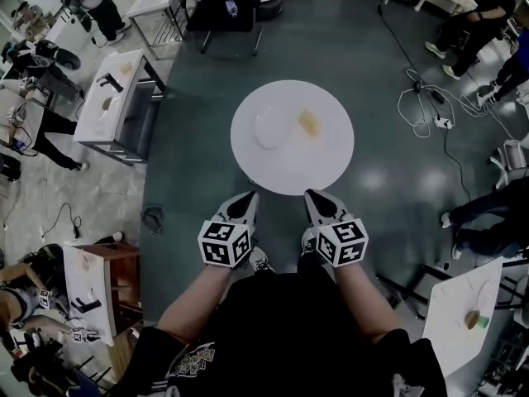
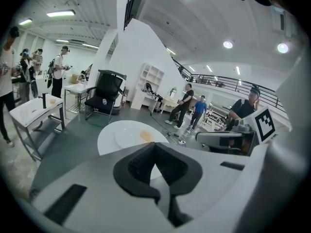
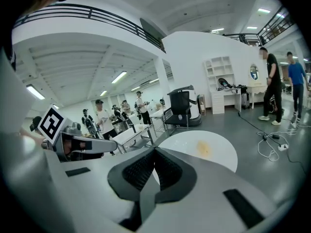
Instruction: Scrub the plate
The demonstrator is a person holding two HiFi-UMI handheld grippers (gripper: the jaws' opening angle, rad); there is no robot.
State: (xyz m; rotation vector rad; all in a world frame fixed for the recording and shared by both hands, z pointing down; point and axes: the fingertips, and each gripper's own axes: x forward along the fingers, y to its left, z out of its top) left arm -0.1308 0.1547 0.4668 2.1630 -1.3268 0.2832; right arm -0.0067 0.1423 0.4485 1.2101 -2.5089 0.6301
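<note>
Round white table (image 1: 324,165) on glossy grey-green floor (image 1: 194,172) — flat white plate (image 1: 269,127), yellowish sponge (image 1: 309,122) just beside it. Left gripper (image 1: 250,196), right gripper (image 1: 313,194) — jaws closed, empty.

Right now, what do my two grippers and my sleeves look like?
They match. The left gripper and right gripper have white bodies ending in pointed tongs lined with black ribbed pads. Each carries a white cube printed with black square markers. No cables show. The person wears a black short-sleeved shirt with pale lettering.
</note>
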